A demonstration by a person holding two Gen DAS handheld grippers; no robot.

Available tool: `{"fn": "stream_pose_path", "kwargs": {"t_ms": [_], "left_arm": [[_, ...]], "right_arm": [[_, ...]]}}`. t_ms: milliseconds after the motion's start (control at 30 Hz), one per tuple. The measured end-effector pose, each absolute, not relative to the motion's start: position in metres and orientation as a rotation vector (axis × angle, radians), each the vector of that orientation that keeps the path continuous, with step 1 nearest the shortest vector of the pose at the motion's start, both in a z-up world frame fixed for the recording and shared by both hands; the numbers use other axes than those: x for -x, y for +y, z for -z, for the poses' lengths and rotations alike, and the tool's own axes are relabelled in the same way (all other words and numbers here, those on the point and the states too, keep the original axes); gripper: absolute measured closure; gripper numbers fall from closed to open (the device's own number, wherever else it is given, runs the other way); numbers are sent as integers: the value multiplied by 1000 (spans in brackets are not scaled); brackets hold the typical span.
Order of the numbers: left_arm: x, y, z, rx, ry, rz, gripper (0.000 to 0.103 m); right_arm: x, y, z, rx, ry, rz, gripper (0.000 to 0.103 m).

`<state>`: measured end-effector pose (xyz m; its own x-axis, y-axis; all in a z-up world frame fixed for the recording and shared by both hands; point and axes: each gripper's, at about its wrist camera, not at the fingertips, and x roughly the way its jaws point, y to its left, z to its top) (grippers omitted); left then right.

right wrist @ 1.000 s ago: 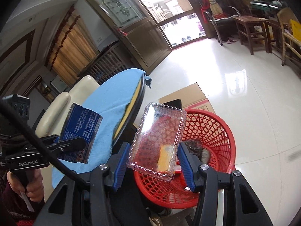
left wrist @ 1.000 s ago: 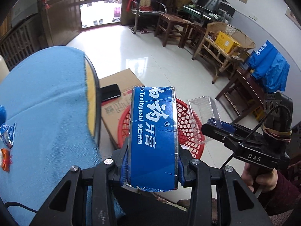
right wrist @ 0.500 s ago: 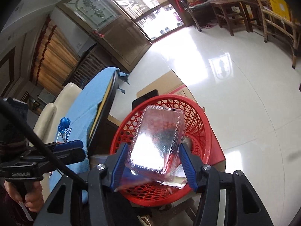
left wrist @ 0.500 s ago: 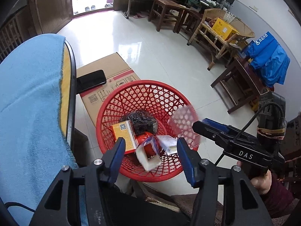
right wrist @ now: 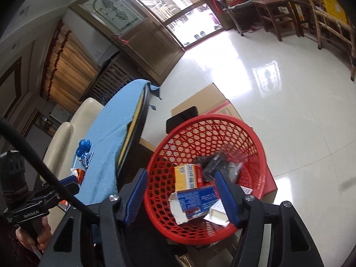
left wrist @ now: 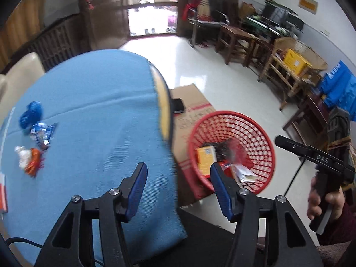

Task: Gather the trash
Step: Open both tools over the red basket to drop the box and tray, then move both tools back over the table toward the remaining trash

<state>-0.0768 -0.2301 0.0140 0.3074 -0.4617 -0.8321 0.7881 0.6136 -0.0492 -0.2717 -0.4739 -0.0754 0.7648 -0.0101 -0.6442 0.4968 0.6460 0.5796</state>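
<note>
Your left gripper (left wrist: 178, 189) and right gripper (right wrist: 180, 194): black frames, blue pads, silver screws. Right handle reads "DAS"; black cable beside it. Dark maroon sleeve (left wrist: 333, 224) below that handle.

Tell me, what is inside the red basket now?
The red basket holds a yellow box, a torn blue box, dark wrapping and white paper. Anything under this pile is covered.

The right tool (left wrist: 316, 155), seen from the left wrist camera, bears "DAS" in pale letters along its black body; the left tool (right wrist: 31, 213), seen from the right wrist camera, bears "GenRobot.AI" on its side. The boxes in the red basket (right wrist: 222, 120) carry print too small and blurred to read
</note>
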Motion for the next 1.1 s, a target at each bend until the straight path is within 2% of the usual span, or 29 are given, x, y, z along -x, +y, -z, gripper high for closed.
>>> {"fn": "stream_pose_path", "kwargs": {"t_ms": [133,233,400,833,1100], "left_arm": [[70,-194,-32,-354,853,748,42],[67,-162,-43,-323,775,659,34],[59,-115,-50,-270,725,553,33],[18,28,-12,-92,801,257,32],[-10,61,4,-45,844,202,32]], "right_arm": [[257,-456,66,-798,647,260,37],[242,-439,55,-761,642,217,37],[219,-415,32,-708,619,153,37],[144,-349,5,-590,663,-17,37],[74,-304,4,-550,725,-132,37]]}}
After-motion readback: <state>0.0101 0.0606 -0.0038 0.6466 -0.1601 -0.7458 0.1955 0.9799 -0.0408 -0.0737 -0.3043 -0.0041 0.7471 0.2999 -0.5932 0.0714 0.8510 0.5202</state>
